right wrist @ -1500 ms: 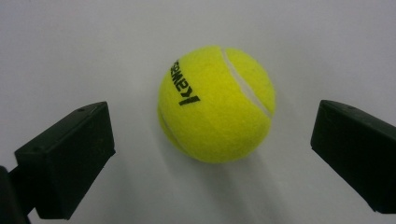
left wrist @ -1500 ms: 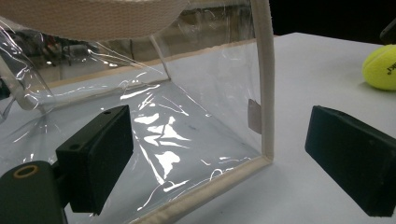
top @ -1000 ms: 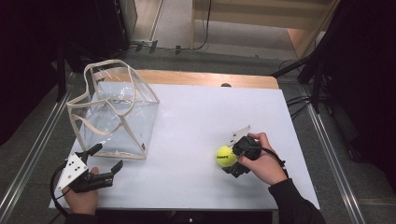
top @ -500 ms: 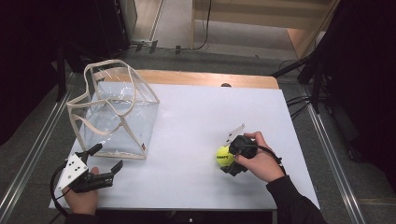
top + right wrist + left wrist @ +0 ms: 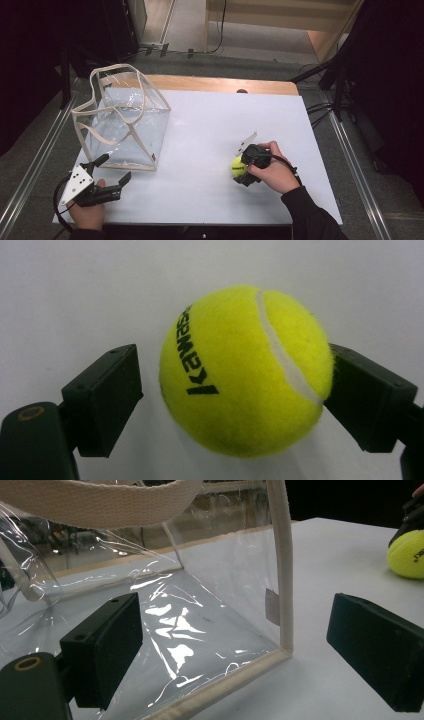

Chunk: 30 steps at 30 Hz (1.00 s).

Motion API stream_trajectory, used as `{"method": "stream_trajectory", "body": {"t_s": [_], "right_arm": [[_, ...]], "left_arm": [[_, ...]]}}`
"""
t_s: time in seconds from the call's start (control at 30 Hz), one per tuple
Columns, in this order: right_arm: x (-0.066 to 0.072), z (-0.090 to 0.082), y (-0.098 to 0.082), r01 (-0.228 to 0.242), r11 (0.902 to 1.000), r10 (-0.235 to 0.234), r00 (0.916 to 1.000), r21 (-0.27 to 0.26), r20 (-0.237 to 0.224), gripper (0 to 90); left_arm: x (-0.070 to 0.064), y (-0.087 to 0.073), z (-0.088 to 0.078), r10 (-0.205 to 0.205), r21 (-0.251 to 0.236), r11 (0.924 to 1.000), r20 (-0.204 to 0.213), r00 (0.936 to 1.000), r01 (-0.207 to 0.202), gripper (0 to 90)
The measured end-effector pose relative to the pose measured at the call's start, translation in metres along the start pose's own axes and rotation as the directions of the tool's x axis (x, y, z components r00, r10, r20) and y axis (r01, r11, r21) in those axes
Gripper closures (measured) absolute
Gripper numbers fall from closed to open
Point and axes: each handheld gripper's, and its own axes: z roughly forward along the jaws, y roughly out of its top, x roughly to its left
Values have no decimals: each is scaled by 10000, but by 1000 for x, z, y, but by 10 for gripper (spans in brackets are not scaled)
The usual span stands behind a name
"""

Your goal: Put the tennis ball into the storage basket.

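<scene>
A yellow tennis ball (image 5: 237,166) (image 5: 245,370) lies on the white table (image 5: 210,125) at the front right. My right gripper (image 5: 240,169) (image 5: 232,372) straddles it and its jaws have just been closing. One pad touches the ball, while the other stands a small gap off it. My left gripper (image 5: 115,168) (image 5: 235,615) rests open at the front left. It points at the near corner of a clear plastic bag (image 5: 122,120) (image 5: 200,580) with cream trim and straps. The ball (image 5: 407,555) also shows far right in the left gripper view.
The bag stands upright with its mouth open at the table's left rear. A wooden strip (image 5: 225,85) runs along the table's far edge. Metal rails (image 5: 350,150) flank both sides. Cables lie on the floor beyond.
The right gripper's jaws have drawn in around the tennis ball, which has barely shifted. The left hand and the bag have kept still.
</scene>
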Motion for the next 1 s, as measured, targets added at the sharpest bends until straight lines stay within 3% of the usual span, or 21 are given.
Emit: {"method": "stream_trajectory", "body": {"t_s": [0.53, 1.0], "right_arm": [[-1, 5, 1, -221, 9997, 220, 9996, 43, 176, 147], [-1, 9, 1, -375, 9993, 371, 9968, 37, 710, 220]], "left_arm": [[-1, 0, 0, 31, 29, 10000, -8, 10000, -31, 83], [-1, 0, 0, 28, 25, 10000, -9, 10000, -28, 83]]}}
